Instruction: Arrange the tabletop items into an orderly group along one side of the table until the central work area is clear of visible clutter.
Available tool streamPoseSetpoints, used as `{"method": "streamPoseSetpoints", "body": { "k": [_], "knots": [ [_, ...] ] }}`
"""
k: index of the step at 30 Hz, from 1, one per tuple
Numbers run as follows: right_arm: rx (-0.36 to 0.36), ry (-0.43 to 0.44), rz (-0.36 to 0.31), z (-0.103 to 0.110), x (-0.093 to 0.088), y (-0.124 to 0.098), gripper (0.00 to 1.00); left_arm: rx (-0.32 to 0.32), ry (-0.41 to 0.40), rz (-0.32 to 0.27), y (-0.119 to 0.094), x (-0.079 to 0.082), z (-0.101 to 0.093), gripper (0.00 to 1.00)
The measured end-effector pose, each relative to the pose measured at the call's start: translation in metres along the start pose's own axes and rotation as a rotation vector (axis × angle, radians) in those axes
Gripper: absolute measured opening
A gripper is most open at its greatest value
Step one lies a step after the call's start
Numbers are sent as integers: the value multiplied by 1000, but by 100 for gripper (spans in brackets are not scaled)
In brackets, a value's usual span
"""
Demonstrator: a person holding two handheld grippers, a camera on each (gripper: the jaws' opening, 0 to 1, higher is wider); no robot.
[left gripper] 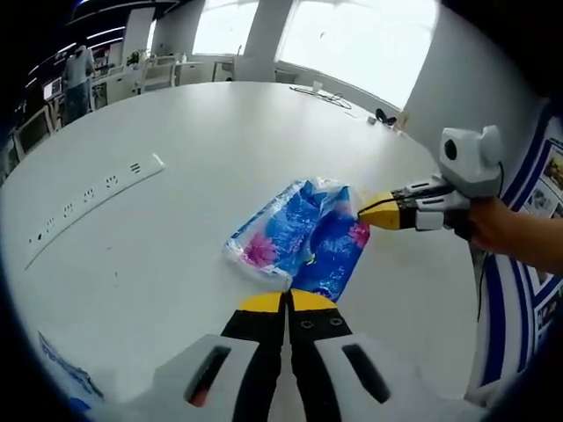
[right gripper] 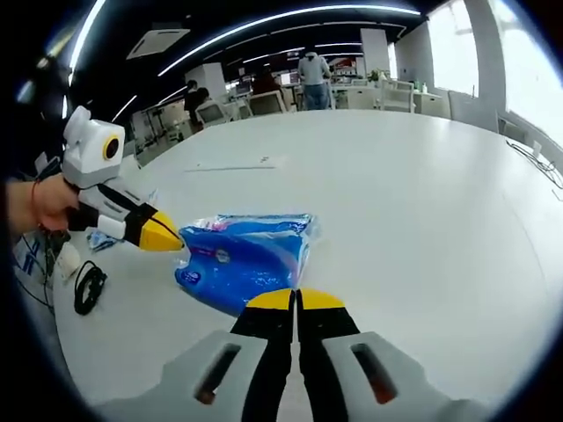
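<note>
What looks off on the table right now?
Nothing is spilled or broken. The blue packet lies crumpled and askew in the middle of the white table, away from any edge. Both tools, left and right, sit at it with jaws together.

Daylight is pouring through the blown-out windows (left gripper: 352, 40), washing the white tabletop (left gripper: 176, 132) in soft glare. Ceiling strip lights (right gripper: 290, 18) are glowing overhead. Fisheye bending is curving every edge; far background is going soft.
</note>
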State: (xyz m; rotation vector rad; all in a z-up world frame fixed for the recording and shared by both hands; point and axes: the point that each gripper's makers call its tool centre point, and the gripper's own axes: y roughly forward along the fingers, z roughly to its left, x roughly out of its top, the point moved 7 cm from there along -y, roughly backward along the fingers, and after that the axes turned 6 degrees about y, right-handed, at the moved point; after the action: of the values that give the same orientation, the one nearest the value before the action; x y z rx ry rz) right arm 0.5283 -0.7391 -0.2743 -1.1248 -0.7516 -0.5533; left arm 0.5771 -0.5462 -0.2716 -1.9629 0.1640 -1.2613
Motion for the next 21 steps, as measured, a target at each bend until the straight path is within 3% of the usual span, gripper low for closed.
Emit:
{"method": "streamPoseSetpoints", "body": {
  "k": [11, 21],
  "knots": [
    [-1, 9, 11, -1, -1, -1, 0, -2, 14, -1, 0, 0, -1, 1],
    [-5, 25, 8, -2, -1, -3, 4, 3, 9, 8, 1, -1, -1, 11]
  ]
}}
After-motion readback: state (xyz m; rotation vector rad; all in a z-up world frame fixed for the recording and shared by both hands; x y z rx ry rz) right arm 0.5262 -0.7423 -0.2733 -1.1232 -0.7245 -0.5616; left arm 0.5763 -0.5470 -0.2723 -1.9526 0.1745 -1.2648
